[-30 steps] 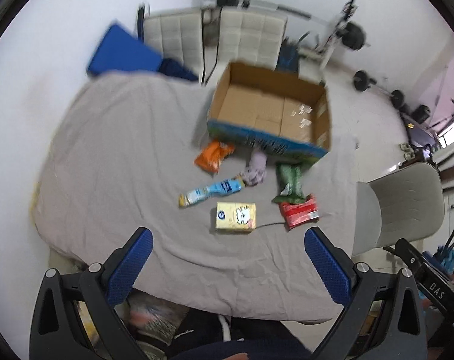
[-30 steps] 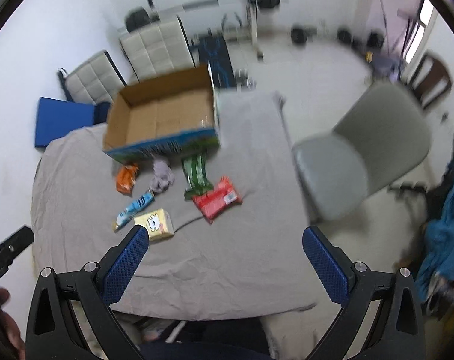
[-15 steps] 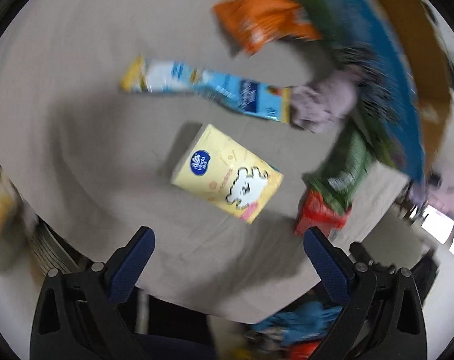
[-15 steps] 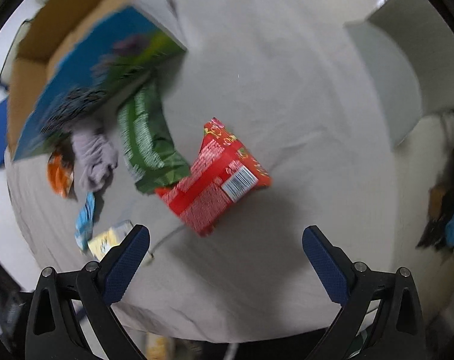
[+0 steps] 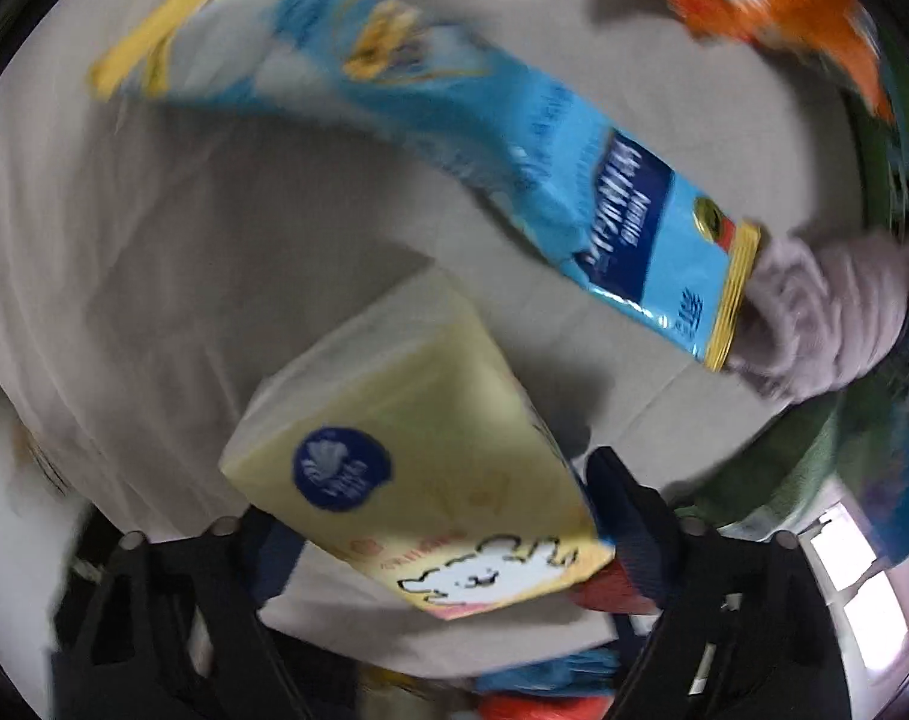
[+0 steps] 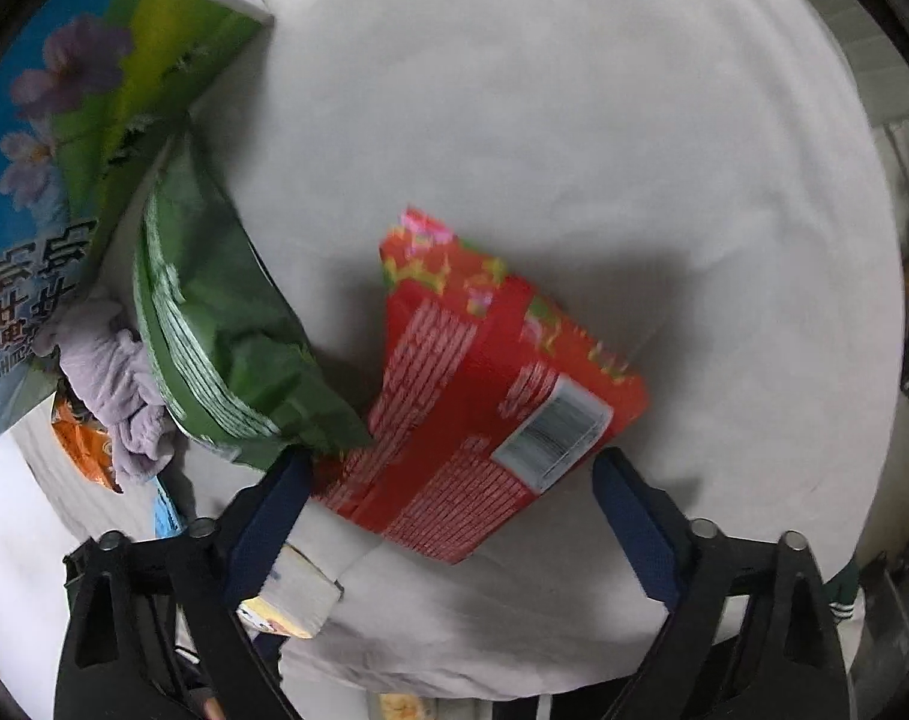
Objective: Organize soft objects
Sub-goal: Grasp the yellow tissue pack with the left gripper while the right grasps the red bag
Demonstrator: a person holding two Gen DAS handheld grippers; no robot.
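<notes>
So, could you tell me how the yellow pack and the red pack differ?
The yellow pack is pale with a blue badge and cartoon animal; the red pack has white print and a barcode. Yellow sits between the left tongs, red between the right tongs. Both lie on the grey cloth.

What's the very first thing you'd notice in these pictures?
In the left wrist view, the yellow tissue pack with a cartoon animal fills the space between the left gripper's open fingers. In the right wrist view, the red packet sits between the right gripper's open fingers, its corner under a green bag.
</notes>
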